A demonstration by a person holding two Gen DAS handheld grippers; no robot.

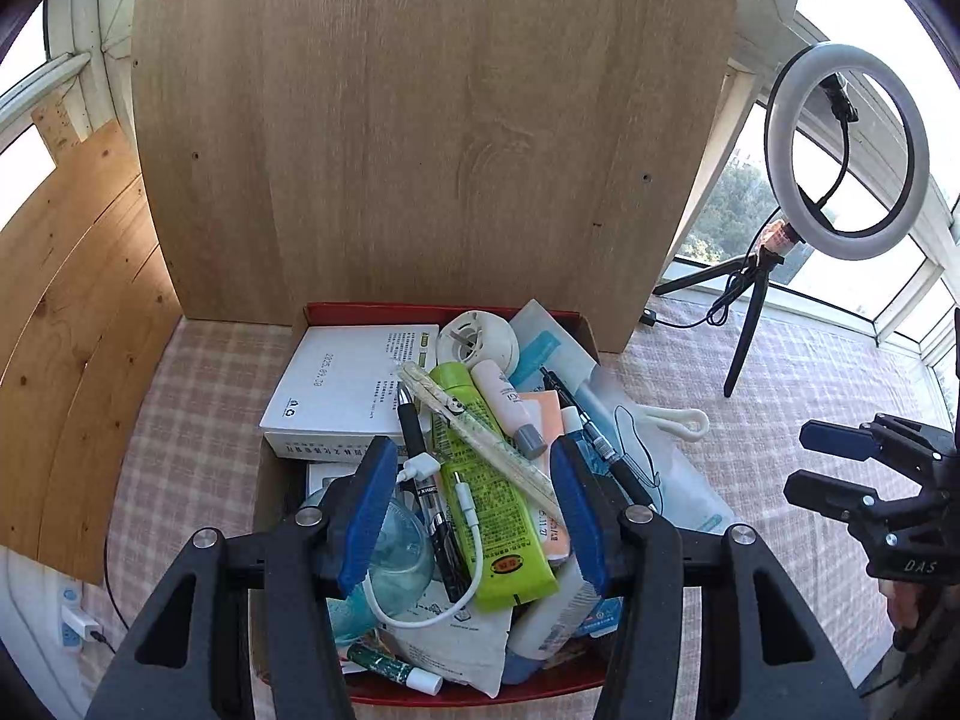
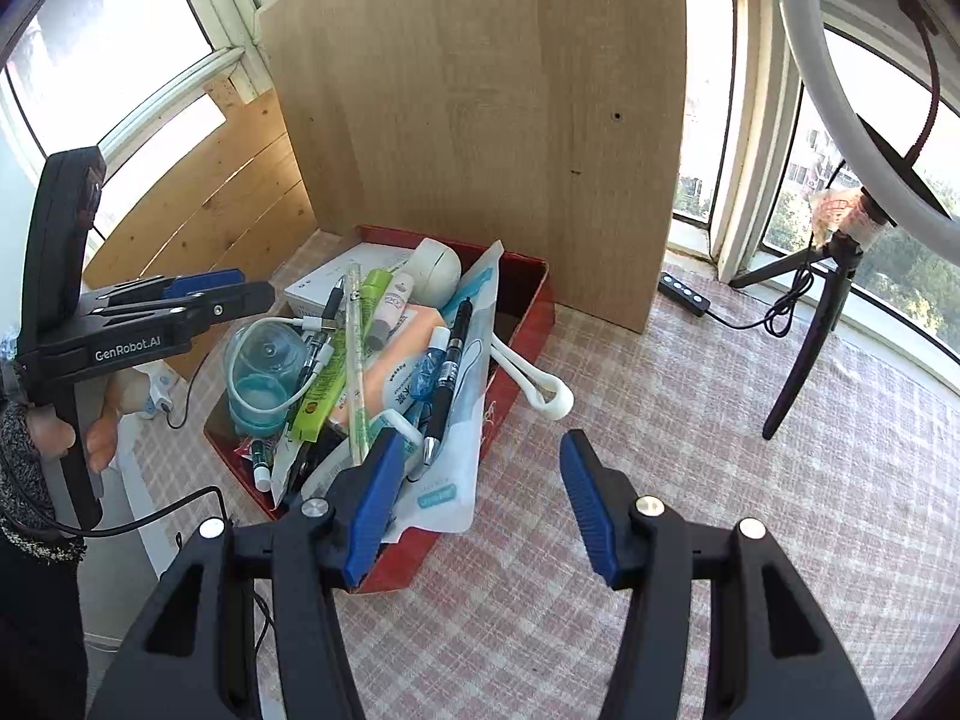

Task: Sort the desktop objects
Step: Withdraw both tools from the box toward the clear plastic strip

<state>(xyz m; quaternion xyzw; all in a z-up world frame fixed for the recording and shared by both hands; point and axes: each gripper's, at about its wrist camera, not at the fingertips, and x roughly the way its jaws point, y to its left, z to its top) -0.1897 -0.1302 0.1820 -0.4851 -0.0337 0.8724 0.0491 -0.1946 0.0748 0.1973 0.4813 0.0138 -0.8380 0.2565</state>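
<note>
Your left gripper (image 1: 474, 510) hangs released over the cluttered red box (image 1: 420, 307) on the counter (image 2: 660, 450); your right gripper (image 2: 480, 504) is also released, at the box's right edge.

Matt wood-grain board (image 1: 432, 132), woven checked tablecloth (image 2: 690, 420), seemingly glossy red cardboard box (image 2: 528, 312).

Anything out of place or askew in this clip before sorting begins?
The red box is overfilled: pens, tubes and a cable lie heaped and crossed. A white plastic handle and a blue-and-white pouch stick out over its rim onto the tablecloth. Nothing looks spilled or broken.
</note>
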